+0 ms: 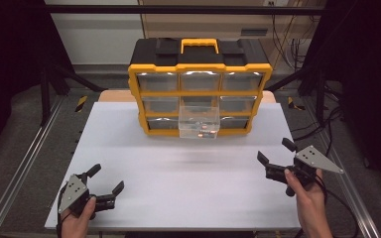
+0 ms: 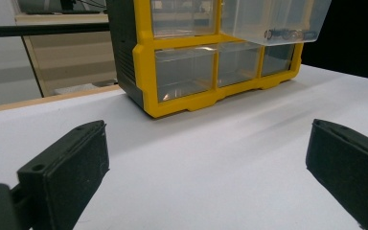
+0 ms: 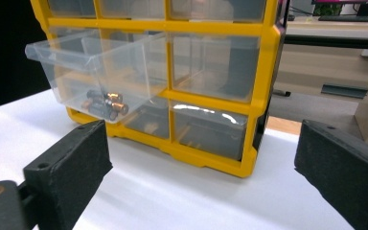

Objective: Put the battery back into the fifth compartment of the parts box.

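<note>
Both hands are showing bare, no sleeves. Left black two-jaw gripper (image 1: 105, 182) is wearing a grey screw-dotted triangular plate; right black gripper (image 1: 277, 156) likewise, trailing black cable. Jaw pads are looking matte, blocky.

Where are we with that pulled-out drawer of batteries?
Done: the middle drawer of the yellow organizer is pulled out, with batteries lying inside. In hand: nothing; the left tongs and right tongs are open, back near the table's front edge. Probably left: handling the batteries or closing the drawer.

White table (image 1: 178, 183) — yellow-and-black drawer organizer (image 1: 199, 87) standing at its far edge, middle drawer pulled out.
</note>
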